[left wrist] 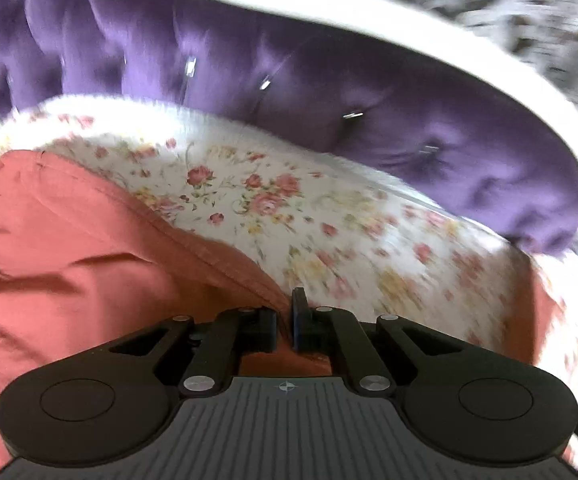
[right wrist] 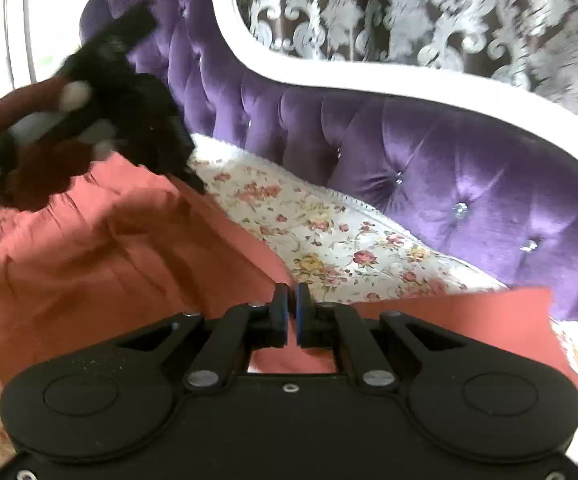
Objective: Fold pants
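Now, pants (left wrist: 69, 264) lie rumpled on the floral cover (left wrist: 289, 200) of the sofa (right wrist: 429, 152). My left gripper (left wrist: 285, 320) and right gripper (right wrist: 292, 316) have jaws pinched on the fabric edge. Fold barely begun; most remains.

We see both fisheye views in soft, even indoor light, with a pale sheen on the purple tufted sofa back (right wrist: 429, 152) and small glints on its buttons. Motion blur smears the floral cover (left wrist: 389, 264) and patterned wall (left wrist: 529, 12) at the left view's right edge, while the other hand's tool (right wrist: 129, 112) is a dark smear in the right view. Straight edges bow strongly toward the frame borders.
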`<action>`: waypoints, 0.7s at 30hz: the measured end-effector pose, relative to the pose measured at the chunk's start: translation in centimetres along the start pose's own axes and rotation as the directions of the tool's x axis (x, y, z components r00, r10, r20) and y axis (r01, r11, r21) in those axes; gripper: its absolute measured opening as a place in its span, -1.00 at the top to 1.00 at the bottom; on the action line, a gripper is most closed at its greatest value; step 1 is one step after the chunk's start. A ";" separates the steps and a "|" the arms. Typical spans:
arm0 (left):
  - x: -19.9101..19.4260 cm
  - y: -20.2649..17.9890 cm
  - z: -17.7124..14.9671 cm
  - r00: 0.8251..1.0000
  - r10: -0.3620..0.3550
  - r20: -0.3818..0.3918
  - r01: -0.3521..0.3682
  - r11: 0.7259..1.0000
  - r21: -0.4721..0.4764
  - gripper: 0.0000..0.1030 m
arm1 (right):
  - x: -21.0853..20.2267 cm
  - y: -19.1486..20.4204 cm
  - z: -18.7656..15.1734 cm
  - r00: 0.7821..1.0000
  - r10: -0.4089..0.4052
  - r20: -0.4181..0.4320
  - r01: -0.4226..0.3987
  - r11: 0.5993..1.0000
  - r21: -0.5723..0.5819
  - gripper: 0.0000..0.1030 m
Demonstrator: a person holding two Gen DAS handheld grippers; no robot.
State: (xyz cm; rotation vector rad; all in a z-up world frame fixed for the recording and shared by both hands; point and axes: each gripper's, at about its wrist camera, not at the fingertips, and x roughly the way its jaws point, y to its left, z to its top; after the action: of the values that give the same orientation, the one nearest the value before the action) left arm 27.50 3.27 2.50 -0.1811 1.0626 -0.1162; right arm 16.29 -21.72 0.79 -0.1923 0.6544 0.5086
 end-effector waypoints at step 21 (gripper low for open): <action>-2.9 3.8 -20.0 0.997 0.014 -0.070 -0.011 0.999 0.041 0.87 | -5.2 3.3 -5.1 0.985 -0.122 -0.125 0.159 0.920 0.358 0.01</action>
State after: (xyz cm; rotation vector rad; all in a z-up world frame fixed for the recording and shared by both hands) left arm 8.62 5.72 -5.22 -0.1345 1.1303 -0.1337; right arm 8.38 -22.53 -0.02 0.0896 0.8157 0.2314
